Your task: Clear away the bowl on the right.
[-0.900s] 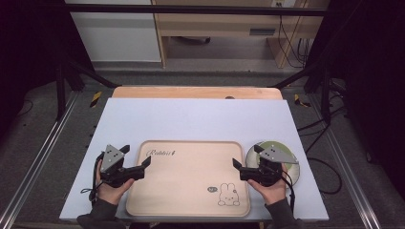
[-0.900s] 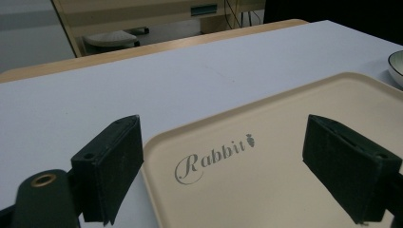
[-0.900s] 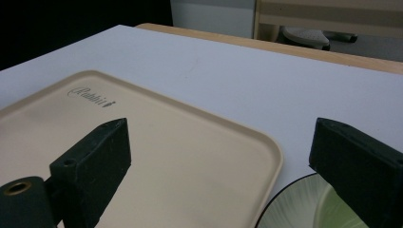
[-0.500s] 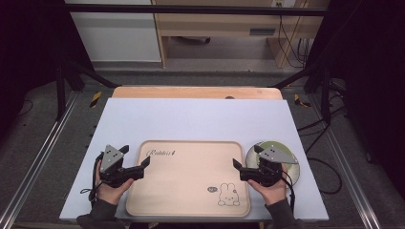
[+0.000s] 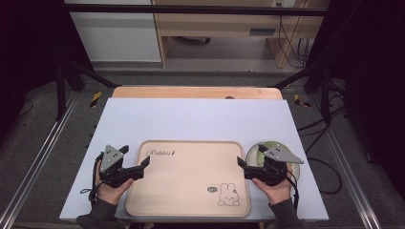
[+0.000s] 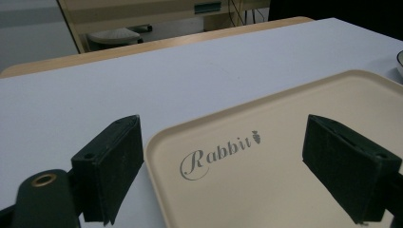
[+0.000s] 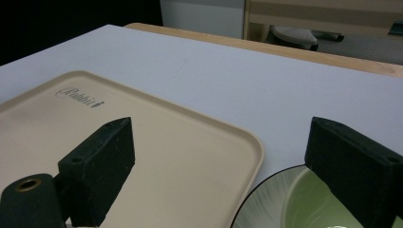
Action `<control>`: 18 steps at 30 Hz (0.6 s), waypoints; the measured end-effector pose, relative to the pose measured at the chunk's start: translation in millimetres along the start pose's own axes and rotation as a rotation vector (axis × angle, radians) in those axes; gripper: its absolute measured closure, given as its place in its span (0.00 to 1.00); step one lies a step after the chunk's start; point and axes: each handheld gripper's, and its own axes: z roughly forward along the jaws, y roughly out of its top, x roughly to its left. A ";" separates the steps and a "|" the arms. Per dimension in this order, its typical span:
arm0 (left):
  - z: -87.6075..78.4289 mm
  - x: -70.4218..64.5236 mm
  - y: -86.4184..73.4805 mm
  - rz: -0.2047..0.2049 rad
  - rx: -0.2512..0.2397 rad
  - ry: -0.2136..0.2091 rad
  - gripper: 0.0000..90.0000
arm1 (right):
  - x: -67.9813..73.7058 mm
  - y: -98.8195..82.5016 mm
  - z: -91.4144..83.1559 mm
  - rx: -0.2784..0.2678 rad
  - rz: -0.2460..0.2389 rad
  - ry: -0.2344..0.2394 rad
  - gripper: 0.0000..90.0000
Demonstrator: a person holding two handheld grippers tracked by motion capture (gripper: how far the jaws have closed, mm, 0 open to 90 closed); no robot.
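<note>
**Two grippers flank the tray at the table's near edge**

We note the table (image 5: 191,119) first: a pale top, with a wooden strip along its far edge. On it, at the middle of the near edge, lies the tray (image 5: 191,181), flat, beige, with "Rabbit" lettering at its far left corner and a small rabbit drawing at its near right corner.

Just beside the tray's right edge, toward the table's near right corner, sits the plate (image 5: 277,145), round, green inside with a pale rim. We cannot tell whether plate and tray touch.

We see the left gripper (image 5: 143,165) in the person's left hand (image 5: 111,191) at the tray's left edge. Its jaws stand wide apart and straddle the tray's far left corner; in the left gripper view nothing presses on the pads.

The right gripper (image 5: 241,167), in the right hand (image 5: 274,188), hangs over the plate and points at the tray's right edge. Its jaws are spread wide too, one over the tray, one over the plate, grasping nothing.
</note>
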 end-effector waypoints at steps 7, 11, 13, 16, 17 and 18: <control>0.7 0.9 -0.8 -0.002 0.005 0.002 0.15 | -4.5 0.8 -3.1 0.008 0.011 -0.022 0.13; 0.6 1.5 -1.0 -0.005 0.004 0.002 0.15 | -7.6 1.9 -5.5 0.010 0.012 -0.031 0.14; 0.6 2.0 -1.1 -0.007 0.004 0.003 0.15 | -9.8 2.8 -7.4 0.008 0.015 -0.037 0.14; 0.6 2.4 -1.3 -0.006 0.005 0.005 0.15 | -11.7 3.1 -8.6 0.011 0.019 -0.045 0.15; 0.6 2.5 -1.3 -0.007 0.005 0.005 0.15 | -13.0 3.1 -9.4 0.013 0.020 -0.047 0.15; 0.5 2.7 -1.2 -0.007 0.006 0.005 0.15 | -15.0 3.3 -10.7 0.017 0.027 -0.053 0.15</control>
